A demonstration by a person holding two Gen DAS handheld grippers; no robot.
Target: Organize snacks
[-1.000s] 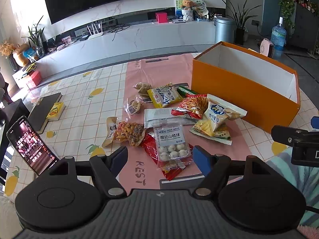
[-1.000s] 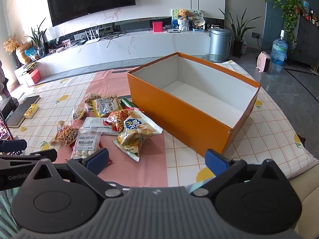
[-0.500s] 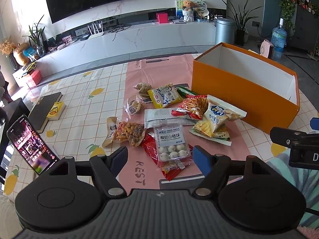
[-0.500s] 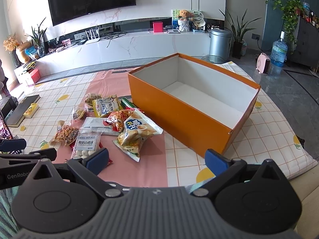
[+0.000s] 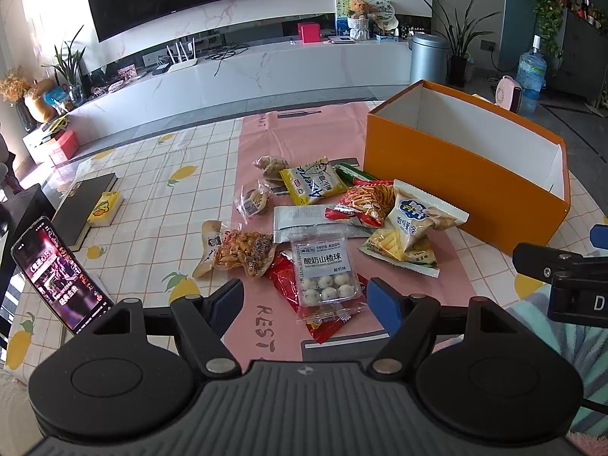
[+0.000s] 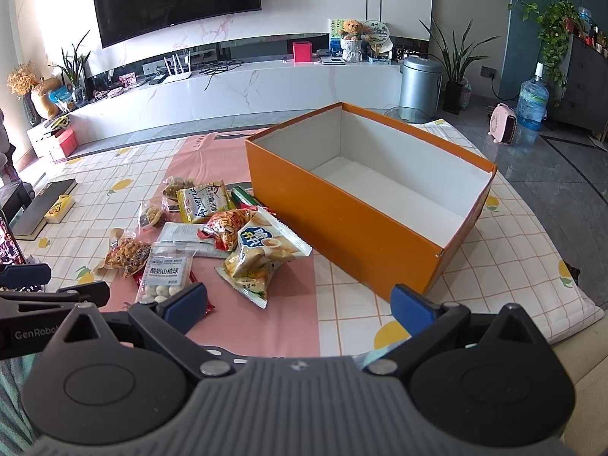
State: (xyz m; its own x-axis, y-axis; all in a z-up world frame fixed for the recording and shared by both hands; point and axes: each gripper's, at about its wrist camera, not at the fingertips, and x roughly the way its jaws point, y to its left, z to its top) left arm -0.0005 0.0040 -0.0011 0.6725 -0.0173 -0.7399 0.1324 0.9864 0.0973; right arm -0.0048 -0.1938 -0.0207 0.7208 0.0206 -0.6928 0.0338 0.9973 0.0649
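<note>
Both the left gripper [image 5: 306,296] and right gripper [image 6: 298,300] gape wide, holding nothing. Snack packets [image 5: 342,224] lie left of the orange box [image 6: 342,224].

Left wrist view low over the table's near edge, facing the snack pile [image 5: 326,228], orange box [image 5: 456,178] to its right; right wrist view alongside, facing the box [image 6: 342,220] squarely; both share pile, box, TV wall.

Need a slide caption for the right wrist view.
Open right gripper faces the empty orange box, snack packets piled beside it.
</note>
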